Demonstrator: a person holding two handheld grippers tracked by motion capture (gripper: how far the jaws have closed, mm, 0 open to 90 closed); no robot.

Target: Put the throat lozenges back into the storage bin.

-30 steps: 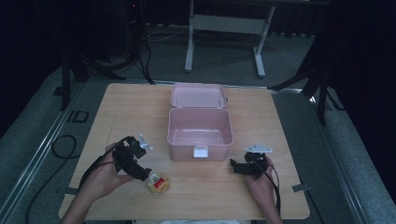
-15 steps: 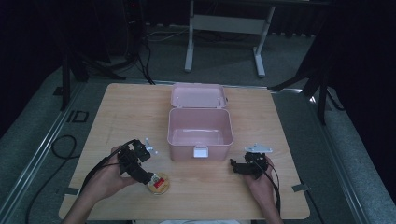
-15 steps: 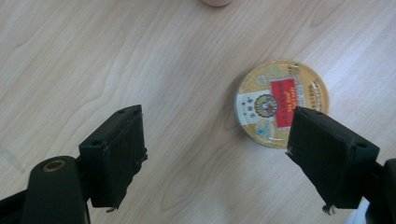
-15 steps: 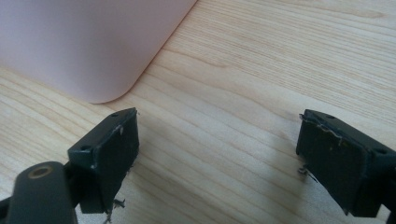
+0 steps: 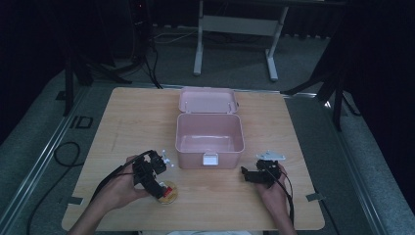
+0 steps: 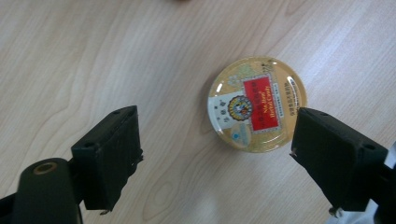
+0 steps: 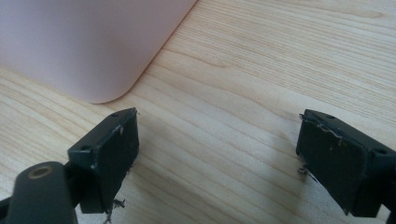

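Nothing is gripped yet: the left tool [image 6: 215,154], jaws just reopening wide, straddles the round tin [image 6: 257,103]; the pink box [image 5: 210,134] at one o'clock waits open. Right tool [image 7: 217,161] gapes empty.

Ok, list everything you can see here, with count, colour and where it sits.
Table: one, light wood, under everything.
Box: one, pink, lid open, table centre.
Latch: one, white, box front.
Round tin: one, gold with red label, lying flat near the front edge, left of the box.
Desk frame: one, grey, on the floor beyond.
Left gripper: one, black, jaws open above the tin, not pressing it.
Right gripper: one, black, jaws open, beside the box.
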